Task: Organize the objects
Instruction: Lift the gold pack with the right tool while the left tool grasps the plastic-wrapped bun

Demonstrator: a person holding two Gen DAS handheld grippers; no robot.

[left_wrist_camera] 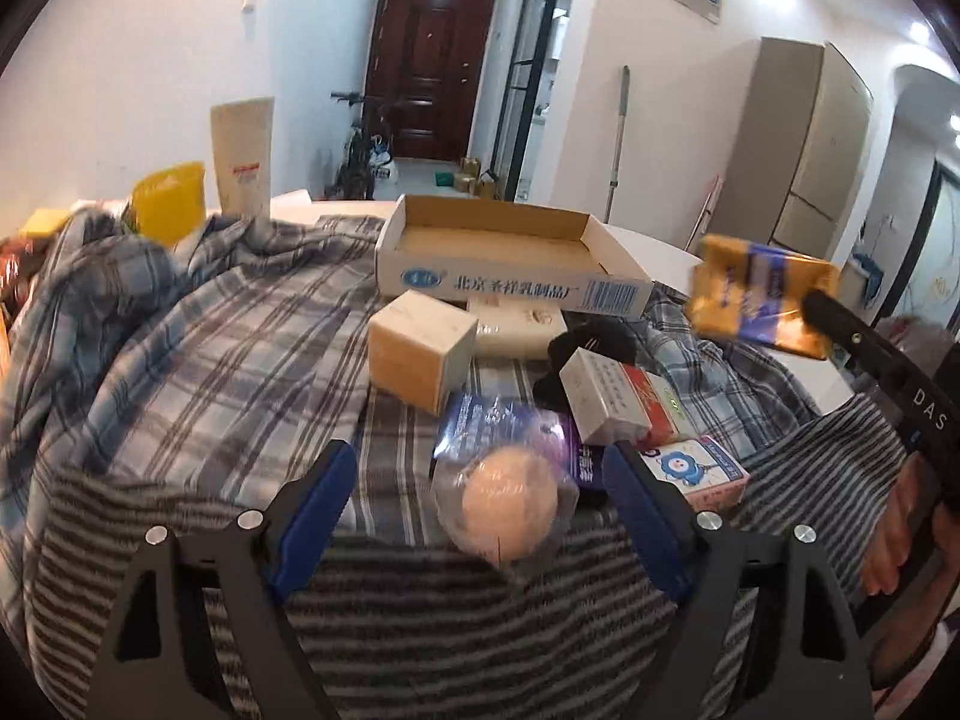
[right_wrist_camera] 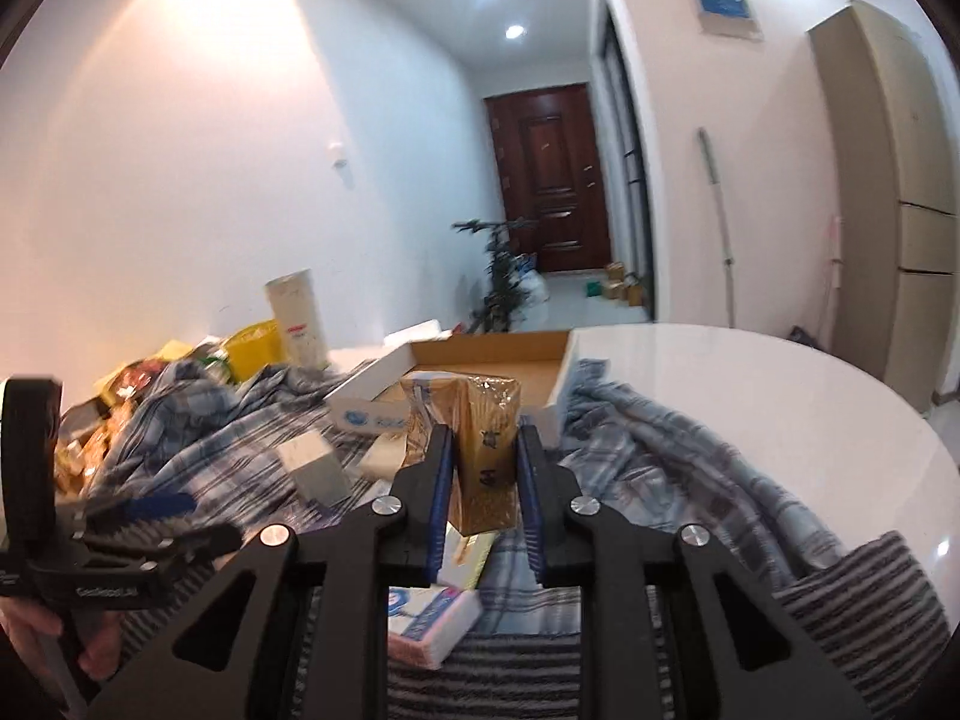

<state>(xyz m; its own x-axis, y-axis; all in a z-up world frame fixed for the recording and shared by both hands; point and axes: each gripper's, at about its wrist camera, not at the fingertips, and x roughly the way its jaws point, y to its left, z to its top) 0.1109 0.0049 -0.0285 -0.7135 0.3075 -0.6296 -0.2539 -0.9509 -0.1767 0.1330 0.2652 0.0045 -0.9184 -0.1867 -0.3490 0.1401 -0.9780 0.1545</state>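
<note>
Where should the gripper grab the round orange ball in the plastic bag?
Best around the ball itself, across its widest part, coming from above and in front. The left gripper is already open around it. The bag is loose and crinkly, so pinching only plastic would probably slip. A small box sits close on its right.

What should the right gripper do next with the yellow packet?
Probably carry the yellow packet forward and release it in the cardboard tray: the right gripper already holds it clear of the blanket, and the tray ahead looks empty.
</note>
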